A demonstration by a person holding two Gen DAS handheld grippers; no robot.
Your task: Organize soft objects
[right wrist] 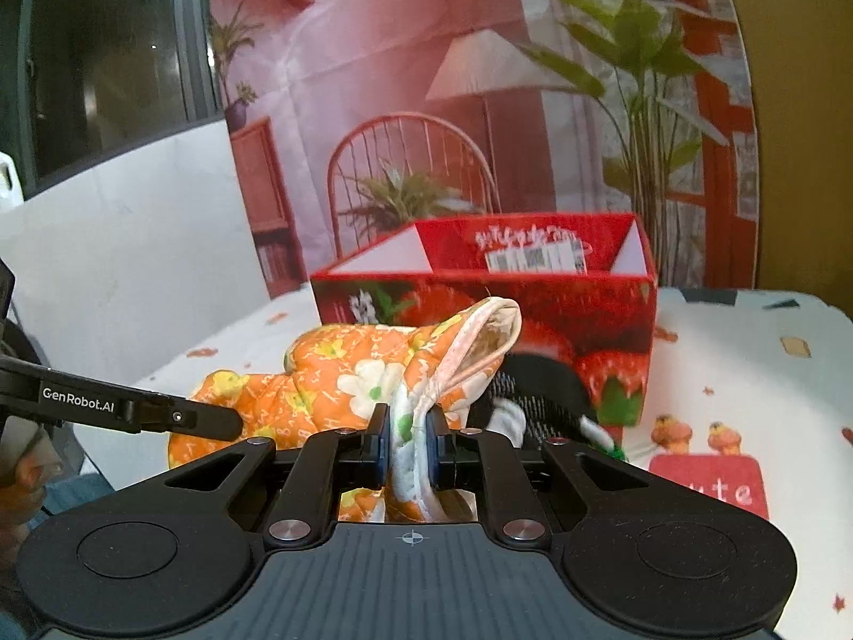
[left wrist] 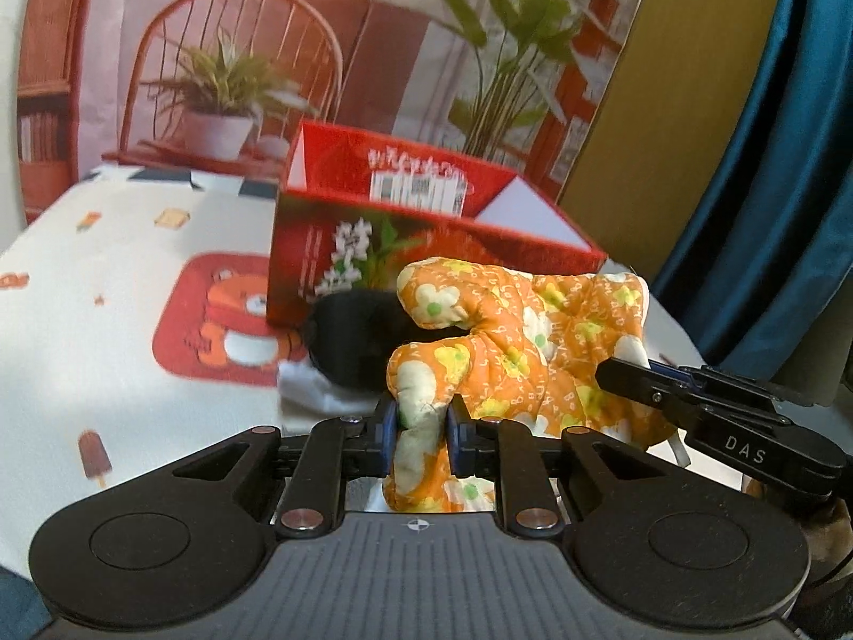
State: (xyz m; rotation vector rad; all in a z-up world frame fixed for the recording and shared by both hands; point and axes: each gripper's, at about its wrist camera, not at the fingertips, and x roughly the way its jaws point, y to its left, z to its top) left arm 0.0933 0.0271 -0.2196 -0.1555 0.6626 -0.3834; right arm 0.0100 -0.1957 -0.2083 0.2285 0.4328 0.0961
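A: Step in hand?
B: Carrying the orange floral oven mitt (left wrist: pixel 506 341), pinched at both ends. Left gripper (left wrist: pixel 424 434) nearly closed on the thumb end; right gripper (right wrist: pixel 409 445) clamped tight on the cuff. Hanging just in front of the red strawberry box (left wrist: pixel 426 245), above the cartoon-print surface (left wrist: pixel 106 245).
A: Next?
B: Probably raising it over the box's near wall, then letting go together. Black fabric item (left wrist: pixel 352 341) waiting at the box's foot.
A: Writing?
B: "DAS" and "GenRobot.AI" on the grippers; "ute" on the surface beside the box. Box label unreadable.
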